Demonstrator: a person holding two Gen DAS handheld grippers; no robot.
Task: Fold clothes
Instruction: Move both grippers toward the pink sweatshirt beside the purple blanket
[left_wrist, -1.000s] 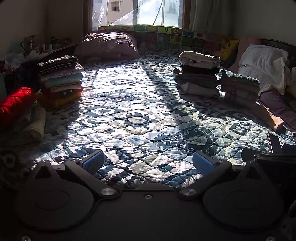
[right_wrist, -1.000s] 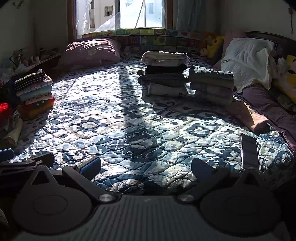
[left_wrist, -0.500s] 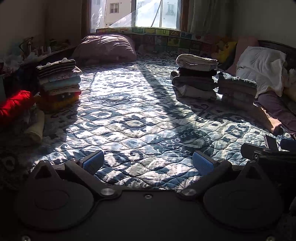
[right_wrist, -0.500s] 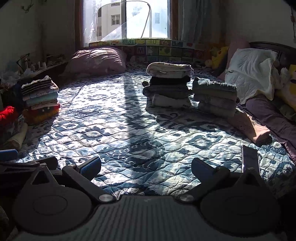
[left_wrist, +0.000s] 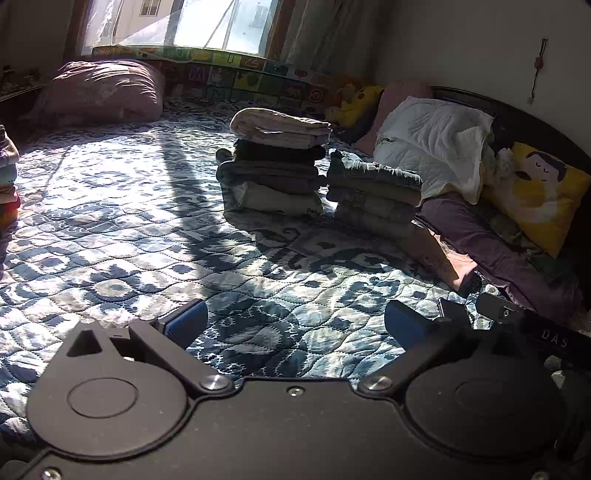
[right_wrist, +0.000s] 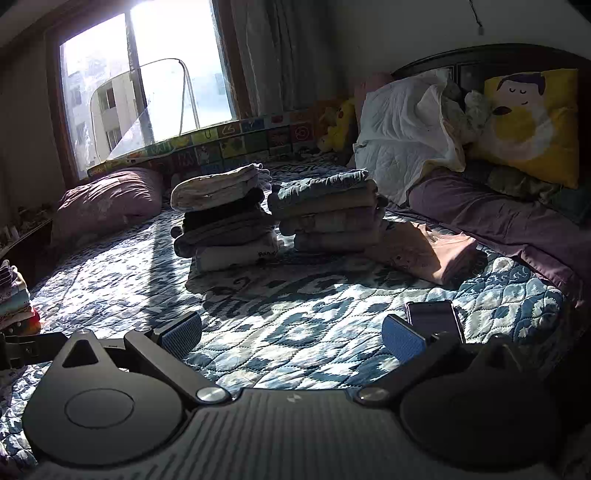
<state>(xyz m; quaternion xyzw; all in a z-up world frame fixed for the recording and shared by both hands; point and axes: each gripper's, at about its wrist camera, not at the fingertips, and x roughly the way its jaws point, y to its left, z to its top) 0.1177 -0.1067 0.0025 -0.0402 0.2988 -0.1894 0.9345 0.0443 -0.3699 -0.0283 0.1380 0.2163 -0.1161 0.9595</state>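
Two stacks of folded clothes stood side by side on the blue patterned quilt (right_wrist: 295, 332). The left stack (right_wrist: 225, 221) held about five pieces with a pale one on top; the right stack (right_wrist: 328, 210) held four. One pink folded garment (right_wrist: 424, 254) lay just right of the right stack, touching its base. A third, striped stack (right_wrist: 14, 299) sat well to the left of the two, at the quilt's edge. One phone (right_wrist: 436, 317) lay on the quilt nearer than the pink garment. The left gripper (left_wrist: 295, 325) and the right gripper (right_wrist: 291, 336) both hung above the quilt, jaws spread wide, blue pads (right_wrist: 183, 334) gripping nothing.
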